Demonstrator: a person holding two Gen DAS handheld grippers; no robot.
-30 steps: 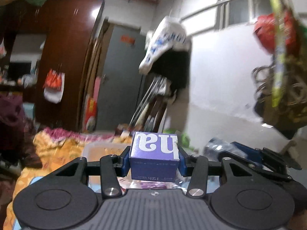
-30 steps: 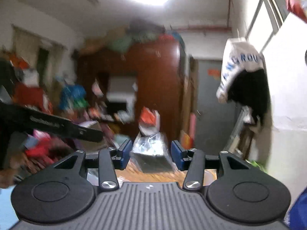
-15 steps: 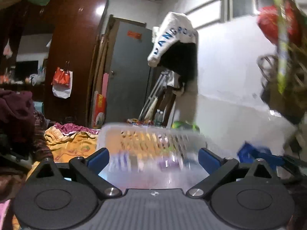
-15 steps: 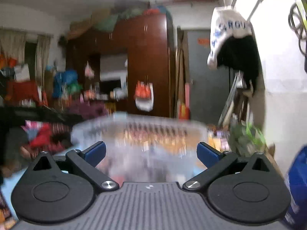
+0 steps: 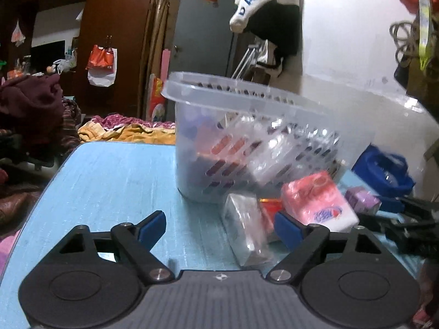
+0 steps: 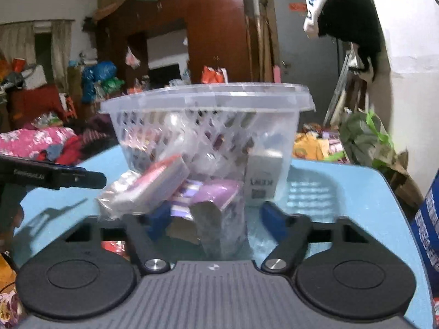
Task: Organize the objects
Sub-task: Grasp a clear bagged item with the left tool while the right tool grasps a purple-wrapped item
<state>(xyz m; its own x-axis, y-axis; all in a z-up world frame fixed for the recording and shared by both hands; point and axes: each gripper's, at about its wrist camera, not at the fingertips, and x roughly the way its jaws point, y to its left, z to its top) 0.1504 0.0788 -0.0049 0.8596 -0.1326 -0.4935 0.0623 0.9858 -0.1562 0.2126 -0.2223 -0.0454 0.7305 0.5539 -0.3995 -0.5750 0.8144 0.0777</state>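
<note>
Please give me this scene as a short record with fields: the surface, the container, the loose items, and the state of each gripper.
surface: light blue table
container: clear plastic basket with slotted walls, standing on the table, several packets inside
loose items: pink tissue pack, clear-wrapped packet, small purple box, all in front of the basket
left gripper: open, jaws have just been closing, pads not pressing on the clear-wrapped packet between them
right gripper: jaws have just been closing around a purple wrapped packet; contact unclear
</note>
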